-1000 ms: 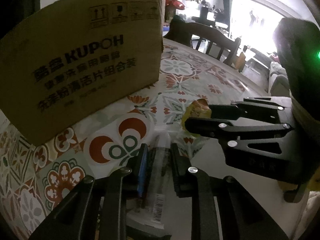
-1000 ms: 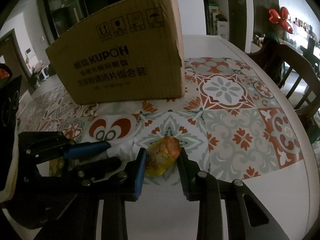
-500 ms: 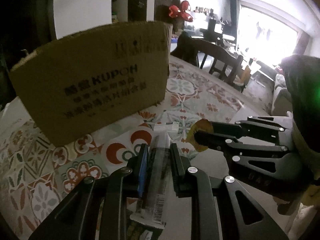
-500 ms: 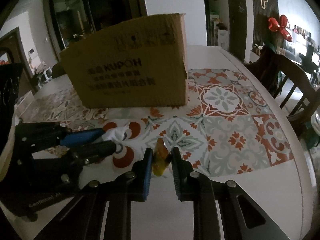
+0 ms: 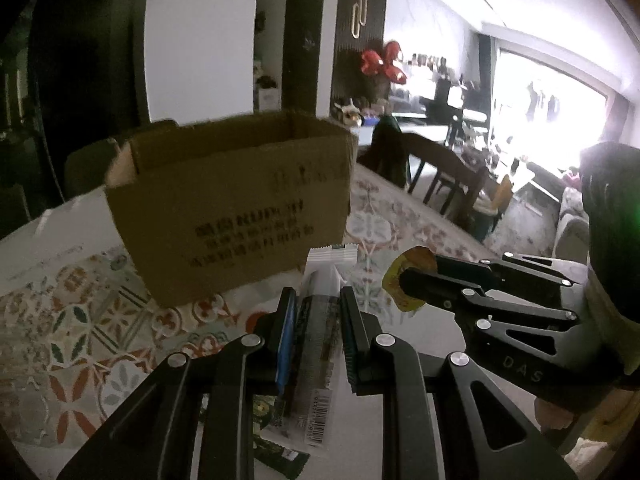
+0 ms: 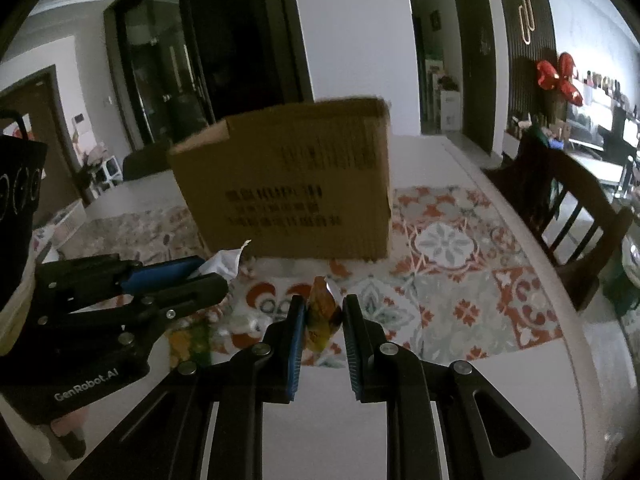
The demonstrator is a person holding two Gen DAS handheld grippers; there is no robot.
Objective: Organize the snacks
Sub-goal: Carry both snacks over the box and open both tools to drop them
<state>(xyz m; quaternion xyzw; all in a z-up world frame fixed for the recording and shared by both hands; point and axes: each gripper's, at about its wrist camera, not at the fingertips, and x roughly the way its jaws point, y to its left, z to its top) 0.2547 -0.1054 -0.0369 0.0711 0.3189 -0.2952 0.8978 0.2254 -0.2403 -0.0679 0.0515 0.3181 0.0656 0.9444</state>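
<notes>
My left gripper (image 5: 318, 300) is shut on a long clear snack packet with a white crimped end (image 5: 320, 300) and holds it above the table. My right gripper (image 6: 323, 316) is shut on a small yellow-orange snack pouch (image 6: 322, 318), also lifted. An open brown cardboard box (image 5: 236, 208) stands on the table ahead of both grippers; it also shows in the right wrist view (image 6: 296, 192). The right gripper (image 5: 404, 280) with the pouch (image 5: 404, 280) shows at the right of the left wrist view. The left gripper (image 6: 216, 270) shows at the left of the right wrist view.
A patterned tile mat (image 6: 452, 276) covers the white table (image 6: 520, 380). A dark green packet (image 5: 280, 454) lies below the left gripper, and a yellow-green packet (image 6: 188, 340) lies on the mat. Wooden chairs (image 6: 568, 208) stand at the table's right edge.
Both grippers have risen with their snacks held, so the box's open top now shows. The right gripper closed on the pouch a second ago.
</notes>
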